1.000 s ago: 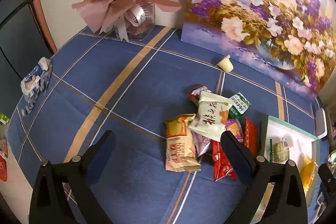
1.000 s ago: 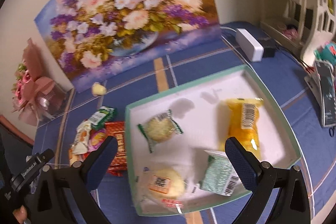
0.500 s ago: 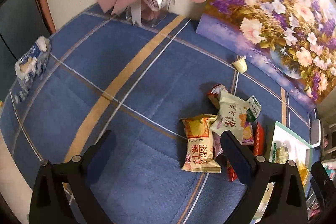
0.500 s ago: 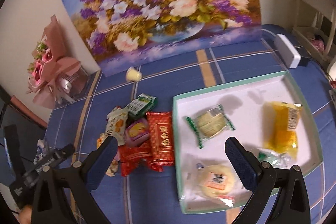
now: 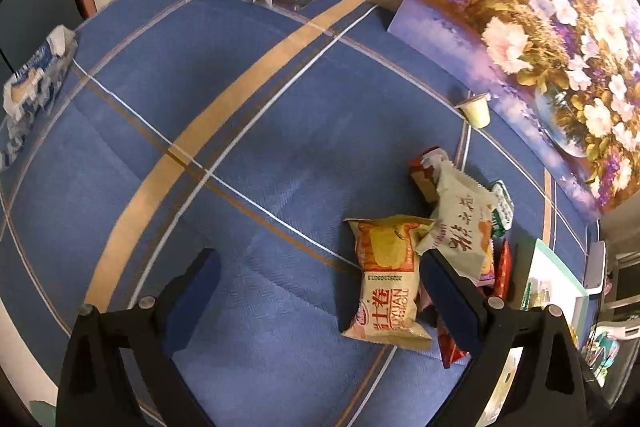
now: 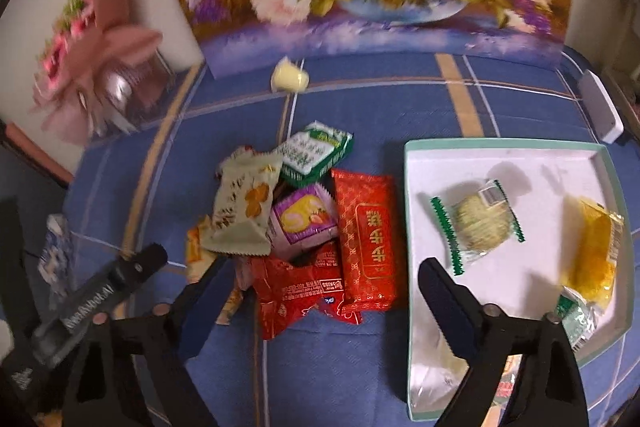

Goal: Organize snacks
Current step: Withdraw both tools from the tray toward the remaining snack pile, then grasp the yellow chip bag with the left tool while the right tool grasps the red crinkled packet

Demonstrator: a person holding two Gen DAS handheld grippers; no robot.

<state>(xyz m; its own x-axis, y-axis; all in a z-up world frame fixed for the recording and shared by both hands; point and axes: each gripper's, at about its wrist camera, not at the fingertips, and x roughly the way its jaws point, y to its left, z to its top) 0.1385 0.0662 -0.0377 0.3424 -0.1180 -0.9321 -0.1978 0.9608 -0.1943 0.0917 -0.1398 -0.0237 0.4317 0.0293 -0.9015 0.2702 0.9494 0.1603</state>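
Far left: bouquet [image 6: 92, 39], tissue pack [image 5: 34, 75] at counter [image 5: 240, 155] edge. Left claw [image 5: 316, 291] wide open, empty, over bare blue cloth just left of orange snack pack [image 5: 386, 279]. Centre: snack pile [image 6: 296, 223], packs overlapping. Right claw [image 6: 320, 299] jaws just been closing, gap wide, nothing gripped; hovers above red wrapped pack [image 6: 300, 293] and long red pack [image 6: 366, 239]. Right: tray [image 6: 412, 267] holds round green-edged cake [image 6: 480, 223], yellow pack [image 6: 594, 251], more. Step judged: fetching next snack. Next: descend, pinch one pack, carry right into tray.
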